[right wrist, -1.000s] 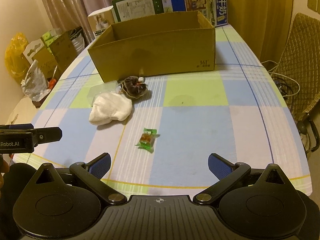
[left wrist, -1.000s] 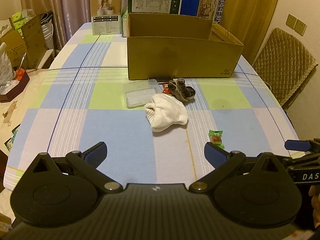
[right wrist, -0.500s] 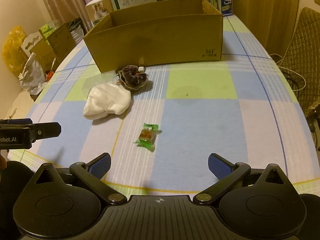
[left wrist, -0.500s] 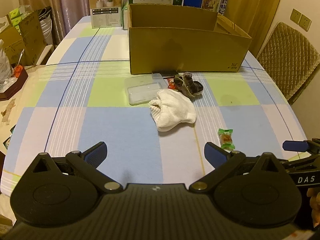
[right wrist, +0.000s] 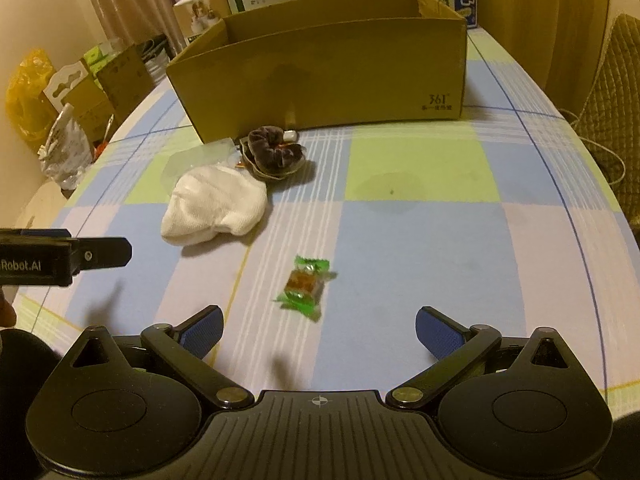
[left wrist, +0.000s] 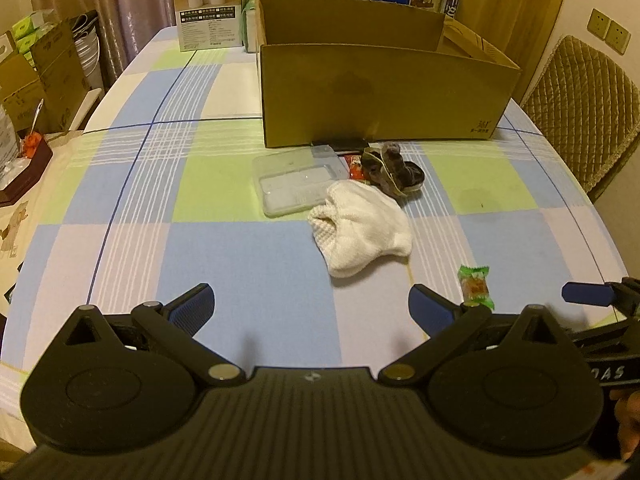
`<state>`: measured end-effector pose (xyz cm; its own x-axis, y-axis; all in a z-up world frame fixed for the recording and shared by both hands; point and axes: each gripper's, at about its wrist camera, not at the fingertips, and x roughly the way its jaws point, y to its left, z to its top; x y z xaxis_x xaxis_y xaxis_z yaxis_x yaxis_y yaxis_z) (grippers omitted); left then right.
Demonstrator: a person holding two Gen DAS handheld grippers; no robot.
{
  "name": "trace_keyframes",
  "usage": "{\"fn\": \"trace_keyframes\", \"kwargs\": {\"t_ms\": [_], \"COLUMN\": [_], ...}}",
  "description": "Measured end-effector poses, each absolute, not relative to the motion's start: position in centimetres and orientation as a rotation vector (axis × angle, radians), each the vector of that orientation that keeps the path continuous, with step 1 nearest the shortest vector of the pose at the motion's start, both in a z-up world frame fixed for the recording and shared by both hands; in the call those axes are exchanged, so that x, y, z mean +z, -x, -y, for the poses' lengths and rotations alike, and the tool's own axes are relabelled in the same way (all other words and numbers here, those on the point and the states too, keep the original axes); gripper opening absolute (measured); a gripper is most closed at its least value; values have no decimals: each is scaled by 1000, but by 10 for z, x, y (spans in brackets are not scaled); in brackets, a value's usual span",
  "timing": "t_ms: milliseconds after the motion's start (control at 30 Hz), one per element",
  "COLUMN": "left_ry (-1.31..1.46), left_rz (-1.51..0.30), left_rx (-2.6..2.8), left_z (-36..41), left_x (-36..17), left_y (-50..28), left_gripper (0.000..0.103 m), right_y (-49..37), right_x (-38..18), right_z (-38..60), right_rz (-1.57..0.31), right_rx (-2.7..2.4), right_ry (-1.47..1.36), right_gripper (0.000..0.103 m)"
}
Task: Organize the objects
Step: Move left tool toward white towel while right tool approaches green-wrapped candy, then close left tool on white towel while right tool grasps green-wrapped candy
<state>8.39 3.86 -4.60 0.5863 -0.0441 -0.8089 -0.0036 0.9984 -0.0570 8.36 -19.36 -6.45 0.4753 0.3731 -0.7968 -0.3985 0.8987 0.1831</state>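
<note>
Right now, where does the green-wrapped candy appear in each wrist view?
Left wrist view: green-wrapped candy lower right, just beyond the right fingertip.
Right wrist view: candy near centre, ahead of the open tongs.
Shared landmark: white cloth, lying beyond the candy.

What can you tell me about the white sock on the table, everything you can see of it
The white sock is a soft knitted thing, crumpled into a loose bundle with its ribbed opening facing the left side of the table. It lies flat on the checked tablecloth, in front of the cardboard box. Its far edge overlaps a corner of the clear plastic lid and looks to touch the dark scrunchie. The wrapped candy lies apart from it. Neither gripper touches it.
</note>
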Motion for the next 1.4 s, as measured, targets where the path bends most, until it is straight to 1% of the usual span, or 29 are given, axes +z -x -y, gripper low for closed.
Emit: {"fn": "trace_keyframes", "kwargs": {"t_ms": [67, 133, 167, 233, 267, 333, 367, 433, 667, 700, 733, 967, 1100, 1200, 1267, 1333, 1367, 1400], "left_ry": [58, 57, 56, 57, 57, 59, 60, 57, 61, 63, 63, 61, 70, 70, 65, 55, 49, 47], "left_rz": [-942, -940, -939, -936, -936, -942, -945, -949, -964, -966, -968, -941, -944, -950, -958, -966, -970, -973], "left_rx": [-25, -27, -28, -35, -37, -39, -41, -45, -59, -61, -64, -114, -142, -161, -173, -176, -174, -177], "left_z": [-40, -40, -40, -40, -40, -40, -40, -40, -41, -41, -41, -35, -29, -24, -21, -18, -17, -16], "left_x": [-47, -48, -48, -50, -52, -55, -57, -60, -69, -70, -71, -79, -86, -92, -95, -98, -99, -99], "left_y": [-89, -94, -96, -100, -102, -106, -108, -111, -118, -119, -121, -136, -149, -159, -164, -168, -169, -169], "left_gripper": [101, 101, 101, 101, 101, 101, 101, 101, 101, 101, 101, 101, 92, 84, 72, 66, 58, 54], "right_y": [-84, -87, -88, -92, -94, -98, -99, -102, -102, -101, -102, -109, -117, -122, -124, -124, -124, -124], "right_x": [-67, -70, -73, -78, -80, -85, -88, -92, -98, -98, -98, -91, -85, -84, -85, -85, -86, -86], "right_z": [189, 184, 181, 177, 175, 172, 170, 167, 154, 154, 153, 164, 173, 178, 180, 181, 182, 182], "right_rz": [-943, -930, -927, -924, -923, -922, -922, -926, -908, -906, -904, -894, -890, -890, -895, -899, -901, -903], "right_rx": [475, 480, 480, 470, 464, 462, 460, 463, 453, 453, 451, 423, 400, 386, 382, 382, 383, 383], "right_ry": [38, 50, 56, 58, 57, 65, 71, 73, 140, 148, 158, 118, 89, 81, 74, 72, 70, 67], "right_gripper": [96, 84, 82, 72, 69, 58, 57, 49, 30, 23, 19, 18, 18, 18, 18, 18, 18, 18]}}
